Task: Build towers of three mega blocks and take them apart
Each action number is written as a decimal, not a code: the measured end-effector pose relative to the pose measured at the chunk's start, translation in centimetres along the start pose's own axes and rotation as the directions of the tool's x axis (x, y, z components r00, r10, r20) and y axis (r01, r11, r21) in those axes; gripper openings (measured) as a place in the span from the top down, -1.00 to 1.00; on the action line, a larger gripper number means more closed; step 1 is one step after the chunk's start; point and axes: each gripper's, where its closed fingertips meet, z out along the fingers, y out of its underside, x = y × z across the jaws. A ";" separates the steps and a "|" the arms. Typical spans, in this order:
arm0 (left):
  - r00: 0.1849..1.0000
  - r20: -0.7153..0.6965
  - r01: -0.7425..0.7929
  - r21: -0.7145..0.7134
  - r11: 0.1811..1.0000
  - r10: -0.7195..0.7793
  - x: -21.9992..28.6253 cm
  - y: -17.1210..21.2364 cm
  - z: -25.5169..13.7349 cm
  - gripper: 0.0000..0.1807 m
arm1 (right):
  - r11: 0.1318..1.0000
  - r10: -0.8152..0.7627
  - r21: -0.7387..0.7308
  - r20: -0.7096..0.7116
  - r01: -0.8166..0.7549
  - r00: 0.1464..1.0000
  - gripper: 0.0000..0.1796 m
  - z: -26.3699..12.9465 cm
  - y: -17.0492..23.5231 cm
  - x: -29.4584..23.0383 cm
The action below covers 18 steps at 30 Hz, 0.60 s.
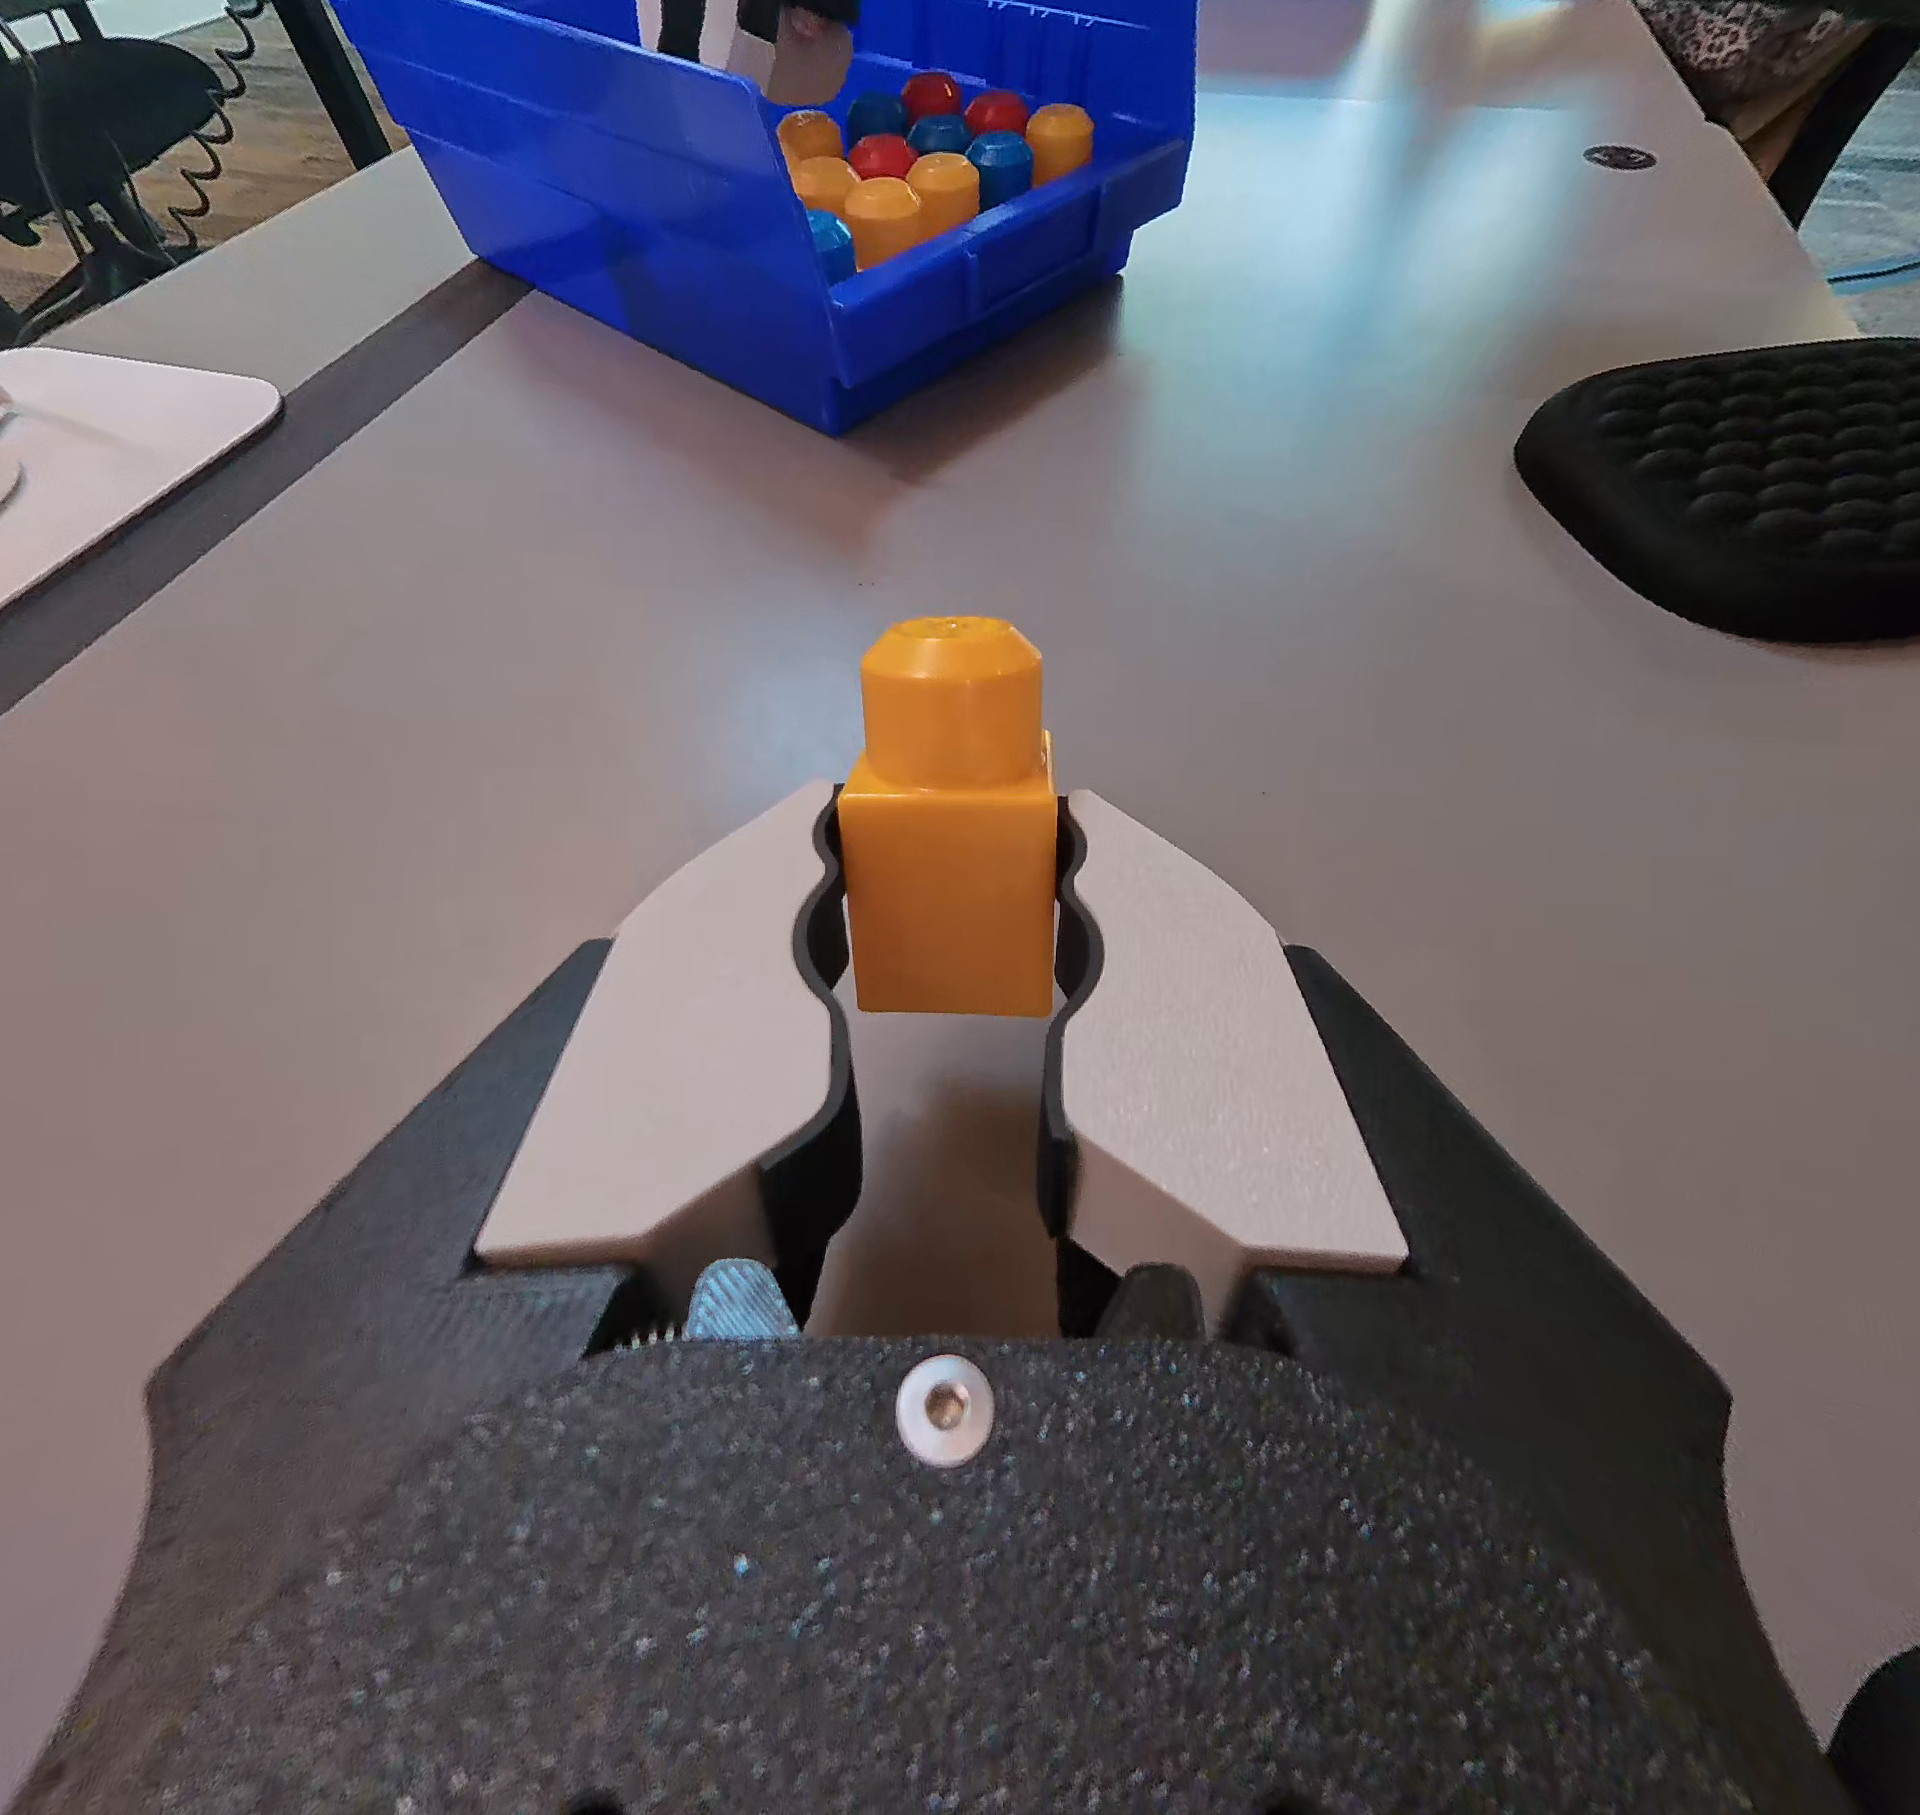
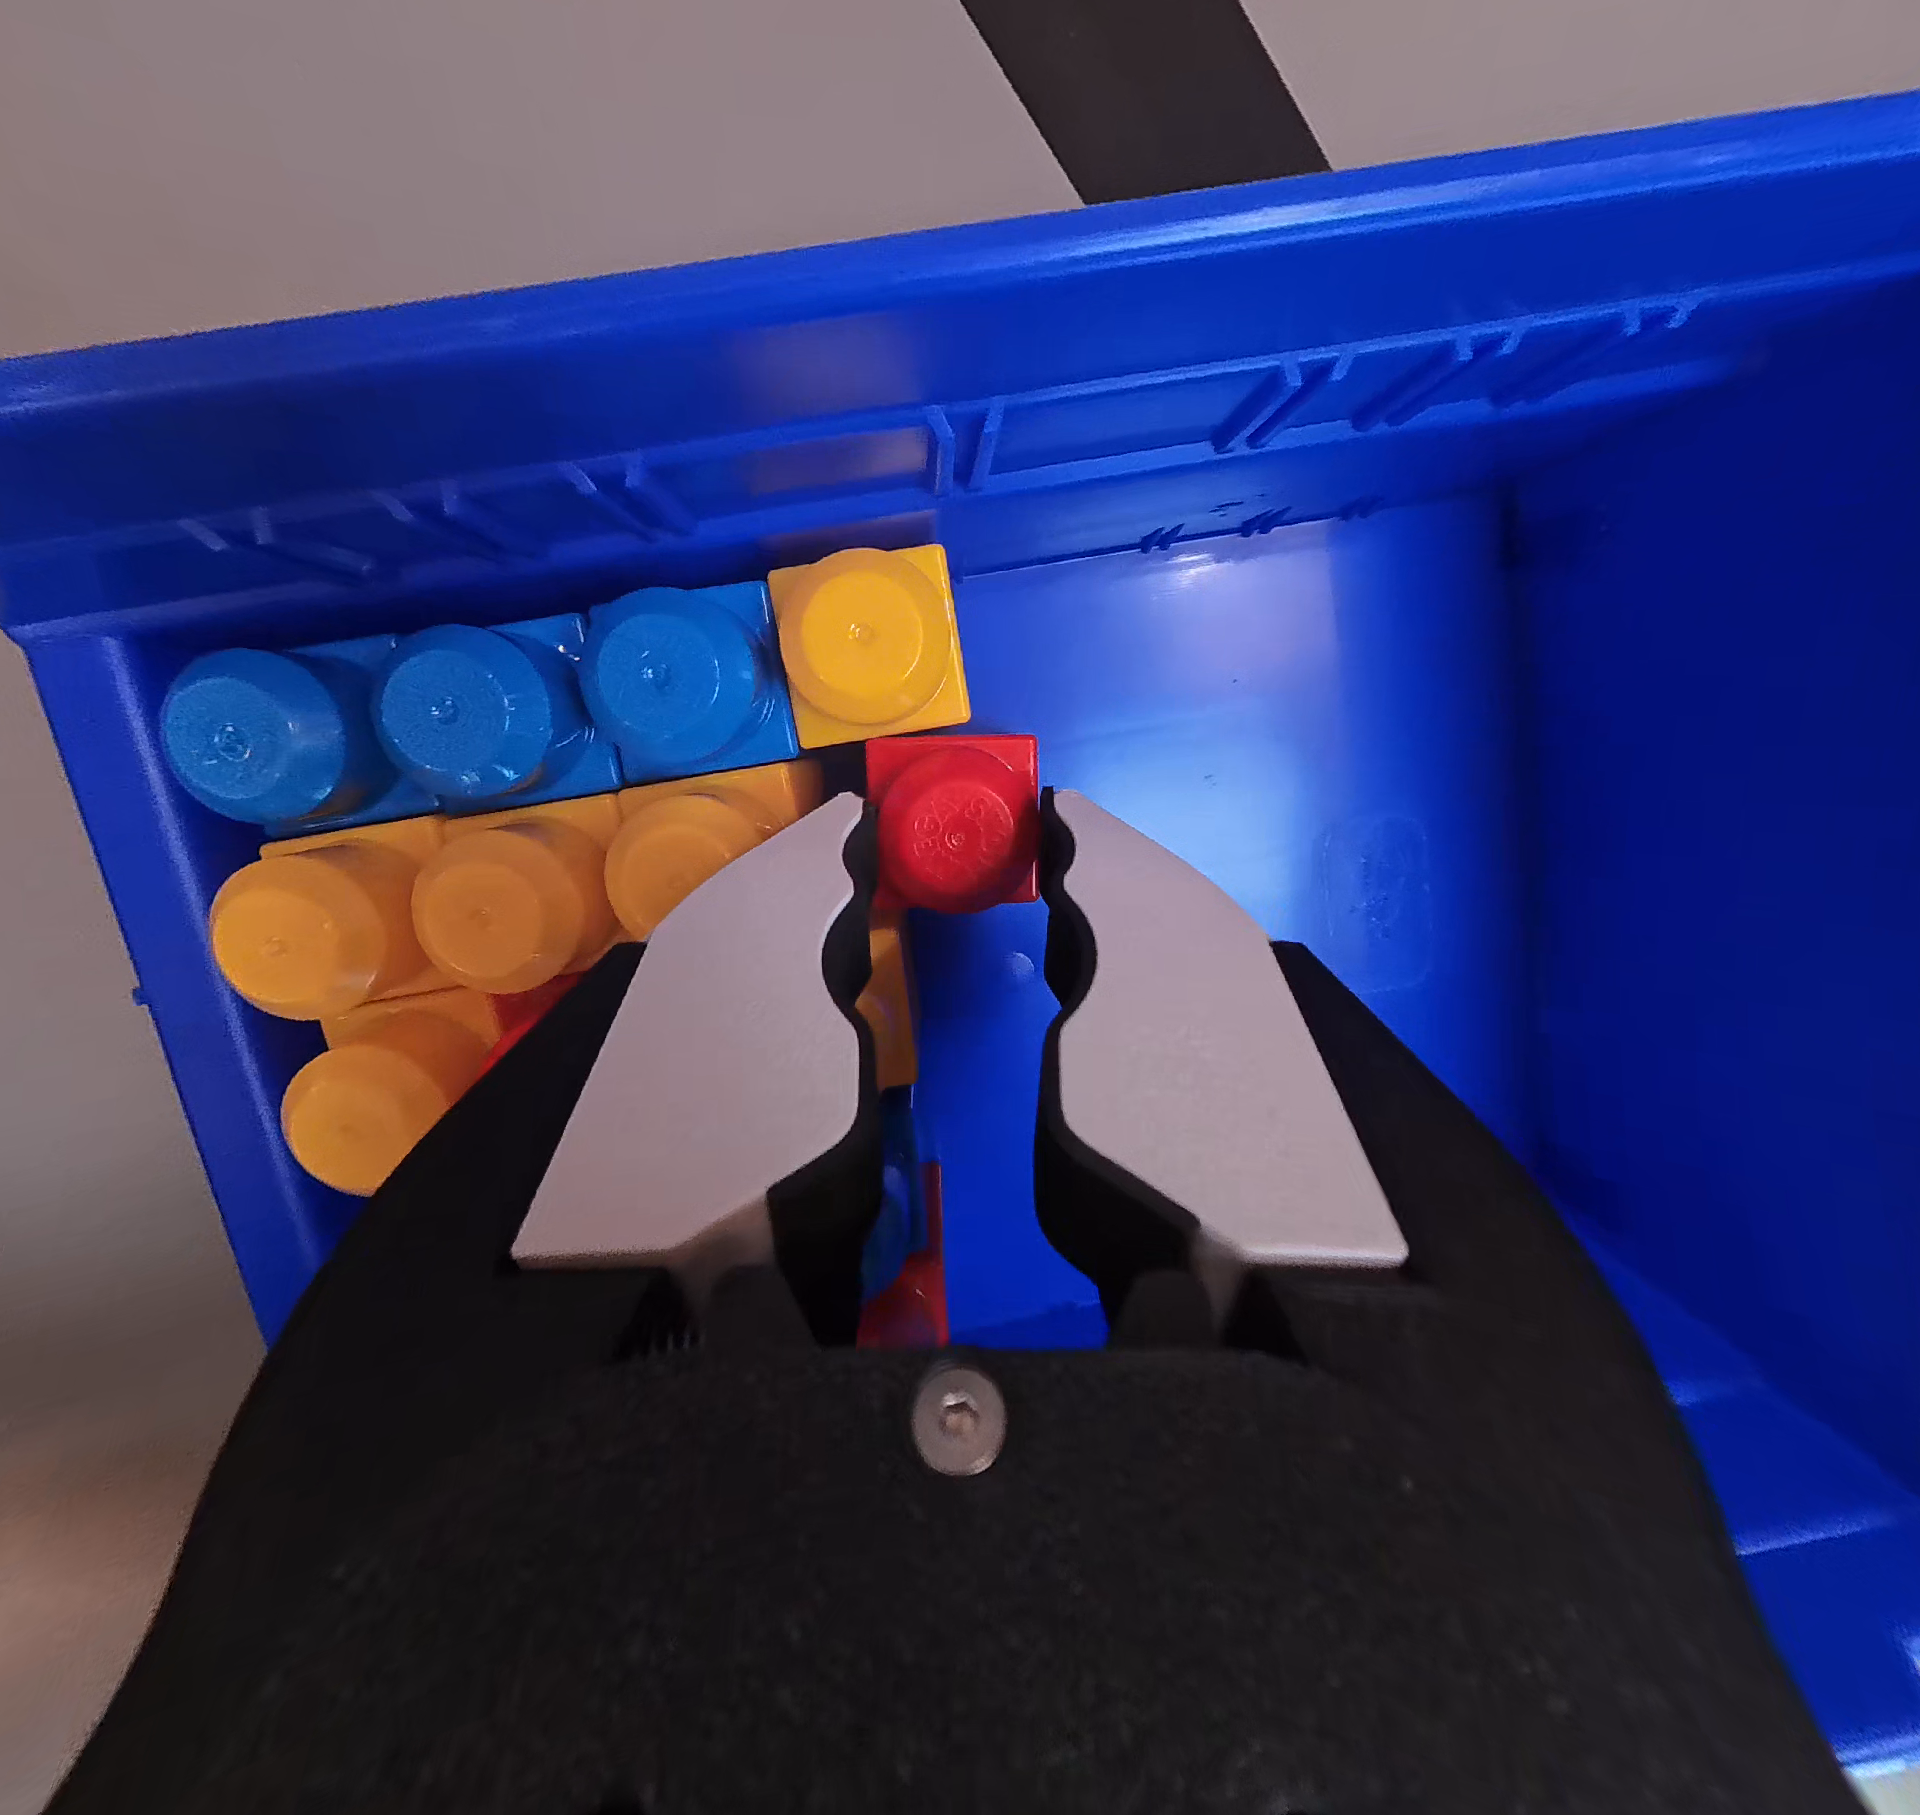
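Two tongs grip blocks: left tongs [image 1: 948, 898] clamp an orange plastic block [image 1: 948, 892] above the grey surface [image 1: 1351, 518]; right tongs [image 2: 954, 835] clamp a red plastic block [image 2: 956, 820] inside the blue plastic bin [image 2: 1351, 726].

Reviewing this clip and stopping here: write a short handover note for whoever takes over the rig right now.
Left gripper: shut on an orange block, stud up, above the grey table.
Right gripper: down inside the blue bin, fingers flanking a red block; grip not confirmed.
The other blocks sit in the bin.
Done: no tower stands yet.
Left: lift the red block, stack three, then take them apart.
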 end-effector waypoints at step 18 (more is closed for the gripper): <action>0.995 -0.022 -0.092 0.083 0.992 0.094 2.5 -2.9 0.0 0.60 | 0.749 -0.587 0.499 0.194 0.436 0.786 0.47 -4.7 -10.6 -29.9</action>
